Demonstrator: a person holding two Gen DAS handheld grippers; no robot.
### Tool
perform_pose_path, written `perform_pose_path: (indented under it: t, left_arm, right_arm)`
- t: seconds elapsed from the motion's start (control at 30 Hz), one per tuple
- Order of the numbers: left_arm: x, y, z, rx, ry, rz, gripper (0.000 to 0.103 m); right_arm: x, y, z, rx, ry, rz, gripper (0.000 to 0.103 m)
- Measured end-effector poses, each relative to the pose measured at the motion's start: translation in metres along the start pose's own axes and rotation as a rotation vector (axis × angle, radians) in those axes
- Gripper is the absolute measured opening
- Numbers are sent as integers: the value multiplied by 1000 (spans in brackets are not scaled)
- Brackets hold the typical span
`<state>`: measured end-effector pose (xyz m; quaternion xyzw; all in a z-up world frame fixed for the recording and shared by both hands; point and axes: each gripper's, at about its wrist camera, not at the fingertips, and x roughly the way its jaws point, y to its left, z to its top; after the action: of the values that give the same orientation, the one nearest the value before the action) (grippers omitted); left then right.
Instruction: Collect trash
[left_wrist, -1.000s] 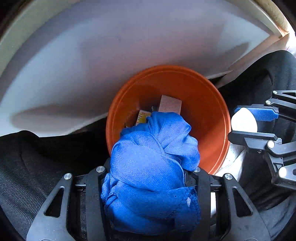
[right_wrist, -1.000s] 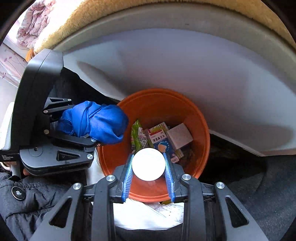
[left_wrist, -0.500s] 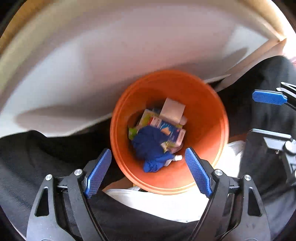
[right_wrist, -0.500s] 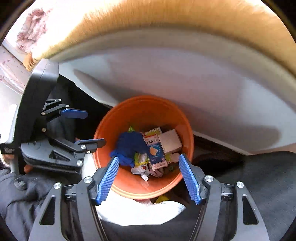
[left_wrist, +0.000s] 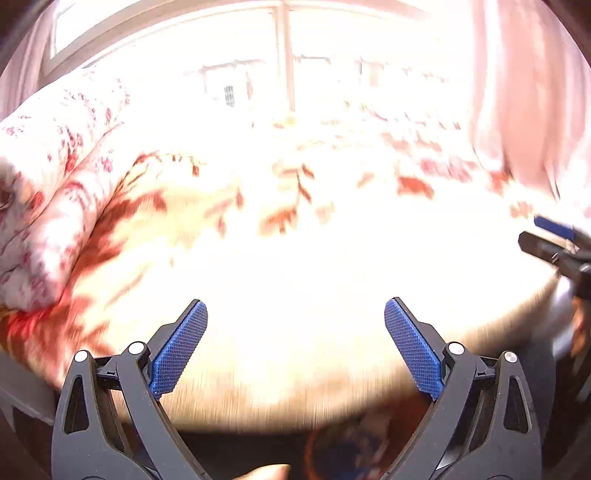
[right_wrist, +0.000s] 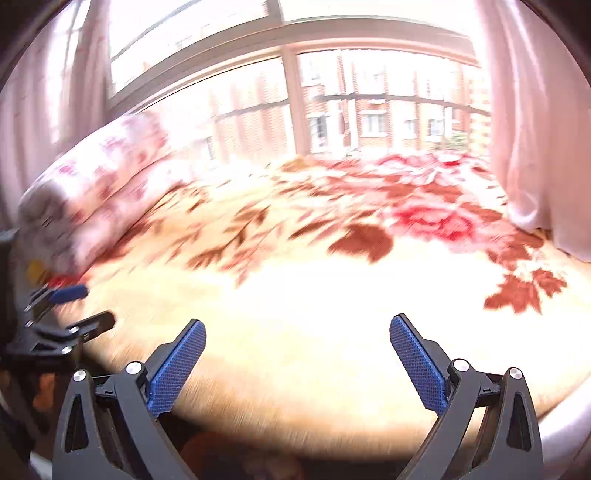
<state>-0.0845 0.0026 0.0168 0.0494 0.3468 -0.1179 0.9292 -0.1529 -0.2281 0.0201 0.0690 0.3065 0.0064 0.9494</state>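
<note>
A bed (right_wrist: 314, 314) under a cream blanket with red flowers fills both wrist views, with a window (right_wrist: 332, 92) and pale pink curtains (right_wrist: 524, 129) behind it and a rolled floral quilt (right_wrist: 92, 184) at its left end. The orange trash bin (left_wrist: 332, 450) shows only as a blurred rim at the bottom edge of the left view. The left gripper (left_wrist: 295, 314) and right gripper (right_wrist: 297, 332) have both just been opening; their blue pads stand wide apart with nothing between them.
</note>
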Motion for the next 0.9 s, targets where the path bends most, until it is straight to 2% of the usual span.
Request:
perform_pose_path:
  t: [0.13, 0.3, 0.37, 0.47, 0.7, 0.9]
  left_arm:
    - [36, 9, 48, -65, -2, 0, 94]
    - [93, 1, 73, -78, 11, 38, 94]
    - [109, -4, 76, -68, 18, 54, 94]
    - [125, -2, 73, -77, 50, 51, 94]
    - [131, 6, 67, -128, 74, 40, 94]
    - [132, 4, 66, -108, 82, 50, 94]
  right_arm:
    - [49, -2, 25, 33, -34, -91, 98]
    - [97, -4, 40, 63, -23, -101, 98]
    - [115, -2, 39, 71, -14, -111, 98]
    - [131, 0, 35, 78, 45, -122, 98]
    - [133, -12, 27, 158, 43, -106, 98]
    - [134, -11, 27, 156, 42, -114, 98]
